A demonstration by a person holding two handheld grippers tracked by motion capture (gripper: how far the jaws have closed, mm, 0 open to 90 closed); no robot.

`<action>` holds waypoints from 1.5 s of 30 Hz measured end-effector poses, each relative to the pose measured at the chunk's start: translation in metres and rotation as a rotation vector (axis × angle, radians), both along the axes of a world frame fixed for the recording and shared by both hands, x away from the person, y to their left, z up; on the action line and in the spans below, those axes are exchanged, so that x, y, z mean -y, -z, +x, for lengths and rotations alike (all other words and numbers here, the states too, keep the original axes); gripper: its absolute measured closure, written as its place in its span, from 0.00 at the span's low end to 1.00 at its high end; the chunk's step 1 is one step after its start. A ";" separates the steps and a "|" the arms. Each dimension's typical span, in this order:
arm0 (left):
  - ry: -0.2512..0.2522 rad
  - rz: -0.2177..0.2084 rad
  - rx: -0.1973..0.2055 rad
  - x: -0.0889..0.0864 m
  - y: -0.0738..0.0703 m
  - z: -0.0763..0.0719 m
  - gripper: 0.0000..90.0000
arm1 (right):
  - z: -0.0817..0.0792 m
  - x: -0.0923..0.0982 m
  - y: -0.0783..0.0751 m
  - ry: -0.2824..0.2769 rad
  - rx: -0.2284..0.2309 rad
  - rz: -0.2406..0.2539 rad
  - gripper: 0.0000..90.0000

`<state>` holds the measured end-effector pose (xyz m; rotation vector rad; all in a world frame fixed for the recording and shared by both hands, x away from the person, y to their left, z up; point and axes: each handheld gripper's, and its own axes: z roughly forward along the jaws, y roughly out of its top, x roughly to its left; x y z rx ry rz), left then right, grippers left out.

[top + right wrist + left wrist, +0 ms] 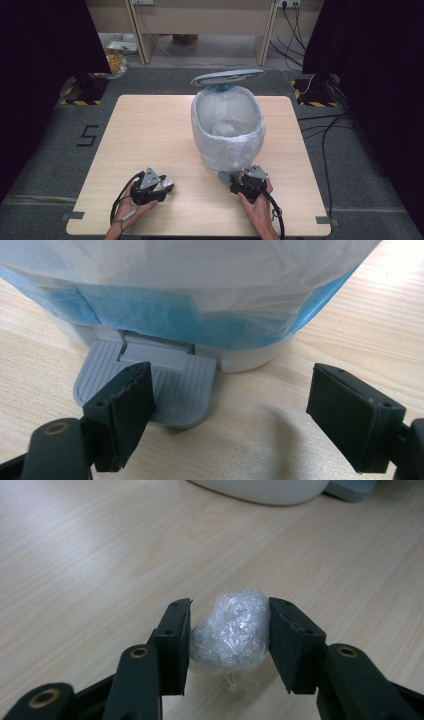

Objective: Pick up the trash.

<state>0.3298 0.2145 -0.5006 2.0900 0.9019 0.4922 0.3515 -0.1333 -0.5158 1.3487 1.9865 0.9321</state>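
While the left gripper point(230, 640) clamps a crumpled ball of clear plastic wrap point(231, 632) between its two black pads, just above the wooden table point(150, 130), the right gripper point(230, 410) has its jaws spread wide with nothing between them. One of its jaws rests over the grey foot pedal point(165, 385) of the pedal bin point(227, 127). This bin stands in the middle of the table, lined with a white bag, and its lid point(227, 76) is raised. From above, the ball is near the table's front left, well apart from the bin.
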 end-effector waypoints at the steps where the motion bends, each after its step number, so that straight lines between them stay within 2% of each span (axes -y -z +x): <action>1: 0.001 -0.003 0.003 0.000 -0.002 0.001 0.59 | 0.000 0.000 0.000 -0.001 0.001 -0.001 0.21; 2: 0.001 -0.003 0.003 0.000 -0.002 0.001 0.59 | 0.000 0.000 0.000 0.002 -0.001 0.001 0.21; 6: 0.019 -0.050 -0.007 0.000 -0.015 0.008 0.59 | 0.000 0.000 0.000 0.001 0.000 0.000 0.21; 14: 0.021 -0.070 0.020 0.002 -0.035 0.018 0.59 | 0.000 0.000 0.000 0.000 0.000 0.000 0.21; 21: 0.020 -0.090 0.025 0.003 -0.044 0.025 0.59 | 0.001 0.001 0.000 -0.004 0.002 -0.004 0.21; 32: 0.004 -0.137 0.071 0.000 -0.073 0.034 0.59 | 0.001 0.001 0.000 -0.007 0.001 -0.002 0.21; 33: 0.015 -0.151 0.079 0.003 -0.081 0.035 0.59 | 0.001 0.001 0.000 -0.008 0.001 -0.001 0.21; 35: 0.025 -0.167 0.089 0.006 -0.088 0.037 0.59 | 0.001 0.001 0.000 -0.007 -0.002 0.004 0.21; 42: 0.061 -0.171 0.100 0.016 -0.103 0.042 0.59 | 0.001 0.001 0.000 -0.006 0.000 0.002 0.21; 45: 0.057 -0.179 0.124 0.016 -0.114 0.044 0.59 | 0.001 0.001 0.000 -0.007 -0.002 0.005 0.21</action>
